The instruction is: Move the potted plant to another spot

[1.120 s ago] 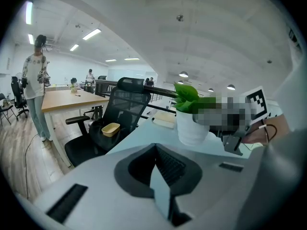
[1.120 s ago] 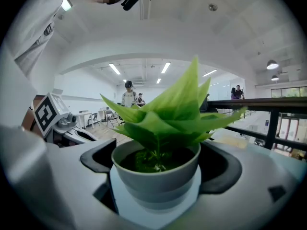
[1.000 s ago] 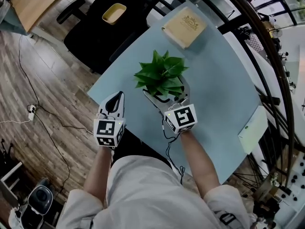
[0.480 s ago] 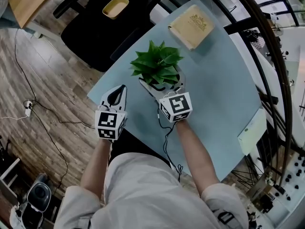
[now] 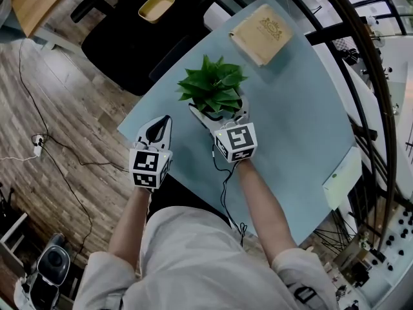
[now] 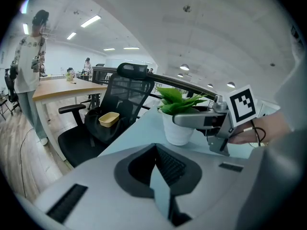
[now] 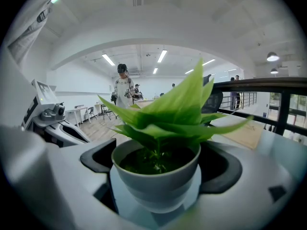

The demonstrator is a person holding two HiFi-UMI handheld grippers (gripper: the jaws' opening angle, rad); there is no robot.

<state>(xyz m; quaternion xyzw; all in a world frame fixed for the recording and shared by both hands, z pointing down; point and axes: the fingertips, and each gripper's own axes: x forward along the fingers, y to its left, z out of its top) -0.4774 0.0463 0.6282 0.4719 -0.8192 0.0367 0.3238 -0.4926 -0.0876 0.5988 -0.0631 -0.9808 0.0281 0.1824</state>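
Note:
A potted plant (image 5: pixel 213 90) with green leaves in a white pot (image 7: pixel 156 176) is near the left side of the pale blue table (image 5: pixel 290 121). My right gripper (image 5: pixel 221 112) is shut on the pot, one jaw on each side. The left gripper view shows the pot (image 6: pixel 178 129) and the right gripper from the side; whether the pot's base touches the table I cannot tell. My left gripper (image 5: pixel 157 126) hovers at the table's left edge, left of the plant. It is shut and holds nothing, its jaws (image 6: pixel 158 176) meeting in a point.
A tan book (image 5: pixel 261 34) lies at the table's far end and a white box (image 5: pixel 342 176) at its right edge. A black office chair (image 6: pixel 124 99) with a yellow bowl (image 5: pixel 157 6) stands beyond the left edge. A dark railing (image 5: pixel 371 76) curves along the right. A person (image 6: pixel 29 56) stands far off.
The right gripper and the plant have shifted left and away from me over the table, farther from the book's line. The left gripper has stayed roughly in place.

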